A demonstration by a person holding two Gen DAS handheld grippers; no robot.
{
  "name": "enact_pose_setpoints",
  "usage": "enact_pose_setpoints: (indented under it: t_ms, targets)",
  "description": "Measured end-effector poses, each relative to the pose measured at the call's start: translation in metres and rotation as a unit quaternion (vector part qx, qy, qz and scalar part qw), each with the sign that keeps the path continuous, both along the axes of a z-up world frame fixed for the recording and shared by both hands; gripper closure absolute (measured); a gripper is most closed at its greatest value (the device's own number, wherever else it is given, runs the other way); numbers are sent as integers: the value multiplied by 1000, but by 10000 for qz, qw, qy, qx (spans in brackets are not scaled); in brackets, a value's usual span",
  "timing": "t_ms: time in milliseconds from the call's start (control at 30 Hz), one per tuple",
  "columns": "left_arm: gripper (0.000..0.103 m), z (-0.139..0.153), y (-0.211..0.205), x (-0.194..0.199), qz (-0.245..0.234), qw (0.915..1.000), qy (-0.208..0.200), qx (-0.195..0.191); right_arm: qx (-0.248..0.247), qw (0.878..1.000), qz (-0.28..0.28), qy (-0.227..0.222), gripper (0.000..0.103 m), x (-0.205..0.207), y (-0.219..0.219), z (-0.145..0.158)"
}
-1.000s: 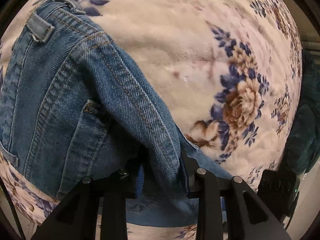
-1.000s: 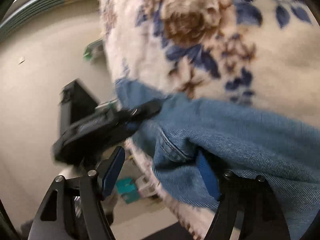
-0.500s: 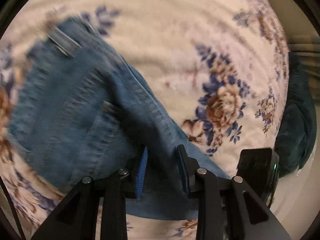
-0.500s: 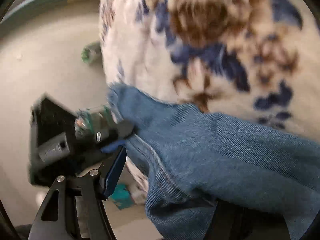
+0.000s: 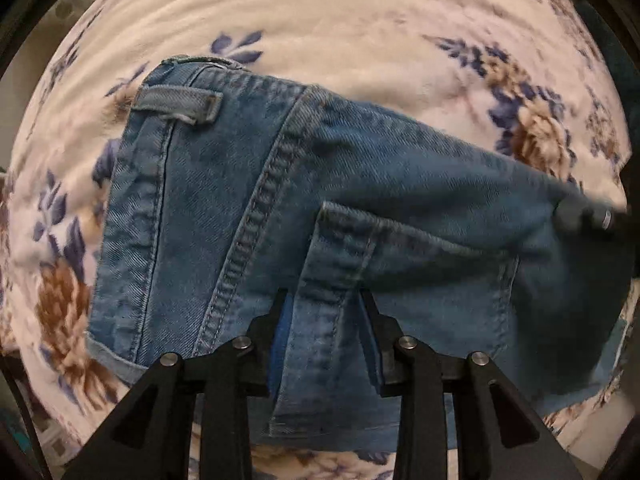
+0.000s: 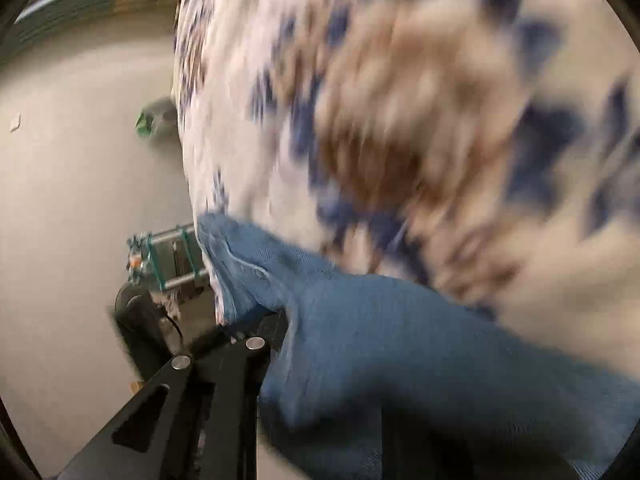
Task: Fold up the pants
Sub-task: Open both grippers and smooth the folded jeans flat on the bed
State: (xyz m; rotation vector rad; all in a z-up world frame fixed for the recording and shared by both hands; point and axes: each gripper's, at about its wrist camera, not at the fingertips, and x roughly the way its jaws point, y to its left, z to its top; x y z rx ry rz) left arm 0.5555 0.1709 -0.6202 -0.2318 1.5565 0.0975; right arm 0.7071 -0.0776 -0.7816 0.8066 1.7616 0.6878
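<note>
Blue denim pants lie bunched on a floral blanket, waistband and belt loop at the upper left. My left gripper points down and is shut on a fold of denim beside the back pocket. In the right wrist view the pants drape over my right gripper, whose jaws are closing with denim between them. Its left finger presses against the cloth, and its other finger is hidden under the fabric. A dark blurred shape at the far right of the left wrist view is the right gripper.
The blanket's edge drops to a pale floor on the left. On that floor sit a dark device, a green-framed rack and a small green item. The right wrist view is motion-blurred.
The right gripper's jaws went from wide apart to closed in on the denim edge. The left gripper rolled while holding its fold, so the pants now lie turned in its view.
</note>
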Motion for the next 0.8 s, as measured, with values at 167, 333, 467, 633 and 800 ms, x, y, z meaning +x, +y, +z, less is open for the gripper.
enact_pose_setpoints:
  t_ms: [167, 333, 467, 633, 800]
  targets:
    - [73, -3, 6, 1, 31, 10000, 48, -68, -449, 9979, 466, -12, 81, 24, -14, 7]
    - [73, -1, 3, -1, -71, 9999, 114, -103, -735, 9887, 1285, 229, 79, 16, -22, -1]
    - [73, -4, 6, 2, -115, 9998, 119, -116, -1613, 9836, 774, -219, 87, 59, -74, 22]
    - [73, 0, 8, 1, 37, 9998, 97, -170, -1809, 9809, 508, -501, 86, 84, -127, 40]
    - [73, 14, 11, -1, 230, 9994, 3, -247, -1399, 9715, 1557, -1112, 40, 40, -84, 72]
